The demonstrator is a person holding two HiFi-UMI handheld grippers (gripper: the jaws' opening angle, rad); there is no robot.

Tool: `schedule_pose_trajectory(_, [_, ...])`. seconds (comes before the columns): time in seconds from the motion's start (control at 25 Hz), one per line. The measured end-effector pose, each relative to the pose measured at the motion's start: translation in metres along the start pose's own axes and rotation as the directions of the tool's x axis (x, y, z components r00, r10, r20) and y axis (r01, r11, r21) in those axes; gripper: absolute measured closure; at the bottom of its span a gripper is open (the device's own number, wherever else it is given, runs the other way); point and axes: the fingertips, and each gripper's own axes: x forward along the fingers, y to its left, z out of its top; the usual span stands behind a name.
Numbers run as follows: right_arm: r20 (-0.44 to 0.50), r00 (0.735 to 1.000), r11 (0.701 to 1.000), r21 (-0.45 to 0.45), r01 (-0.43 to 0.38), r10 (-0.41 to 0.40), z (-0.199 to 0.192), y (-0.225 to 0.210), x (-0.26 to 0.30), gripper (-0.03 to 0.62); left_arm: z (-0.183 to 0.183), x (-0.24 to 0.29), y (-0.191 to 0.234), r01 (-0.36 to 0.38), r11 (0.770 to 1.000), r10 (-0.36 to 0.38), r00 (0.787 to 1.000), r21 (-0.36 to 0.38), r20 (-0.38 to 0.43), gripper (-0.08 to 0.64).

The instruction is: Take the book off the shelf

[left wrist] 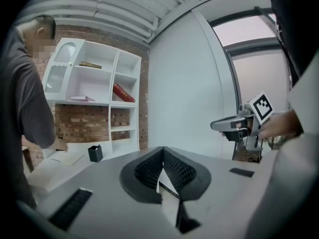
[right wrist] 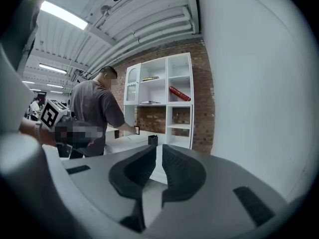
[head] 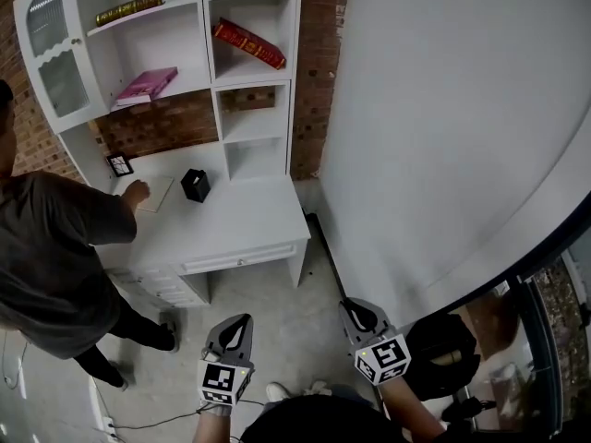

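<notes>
While both grippers hover low over the concrete floor, well short of the furniture, every book is on the white shelf unit (head: 205, 63) across the room, far from either pair of jaws.

The left gripper (head: 233, 326) has its jaws pressed together at the tips, with nothing between them. The right gripper (head: 362, 317) is closed too, its pads drawn in with nothing caught there. Both point roughly level toward the shelves, tipped slightly downward, side by side but apart.

Three books sit on the unit, and I cannot tell which one the task means:
- A red book (head: 248, 43) leans at a slant in the upper right compartment.
- A gold-spined book (head: 129, 8) lies flat on the top left shelf.
- A pink book (head: 146, 85) lies flat on the shelf below it.

From the right gripper's own view, the red book (right wrist: 179, 93) shows high above and beyond the closed jaws. The left gripper view puts it (left wrist: 123, 92) up and to the left.

Under the shelves is a white desk (head: 263, 224) with a black holder (head: 195, 185) on it. A person in a grey shirt (head: 55, 257) stands at its left end, with one hand (head: 137, 192) on the desktop near a small frame (head: 119, 164).
</notes>
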Motion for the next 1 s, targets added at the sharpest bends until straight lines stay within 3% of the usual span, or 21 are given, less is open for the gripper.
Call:
schedule_pose_trajectory(0.28, [-0.010,0.999,0.999,-0.022,0.044,-0.045,-0.002,0.009,0.015,0.561,-0.013,-0.005,0.029,0.004,0.999,-0.004,1.000,-0.038,0.007,0.551])
schedule_pose_trajectory(0.48, [-0.019,0.998,0.998,-0.009,0.057,-0.057,-0.005,0.006,0.043,0.561,-0.020,0.007,0.053,0.006,1.000,-0.006,1.000,-0.022,-0.003,0.551])
schedule_pose_trajectory(0.72, [-0.008,0.999,0.999,-0.020,0.032,-0.032,0.005,-0.003,0.100,0.561,-0.015,0.039,0.098,-0.010,1.000,0.010,1.000,-0.009,-0.005,0.551])
schedule_pose_trajectory(1.0, [-0.002,1.000,1.000,-0.013,0.017,-0.017,0.018,-0.043,0.180,0.560,0.000,0.108,0.156,-0.029,0.999,0.029,1.000,0.014,-0.005,0.551])
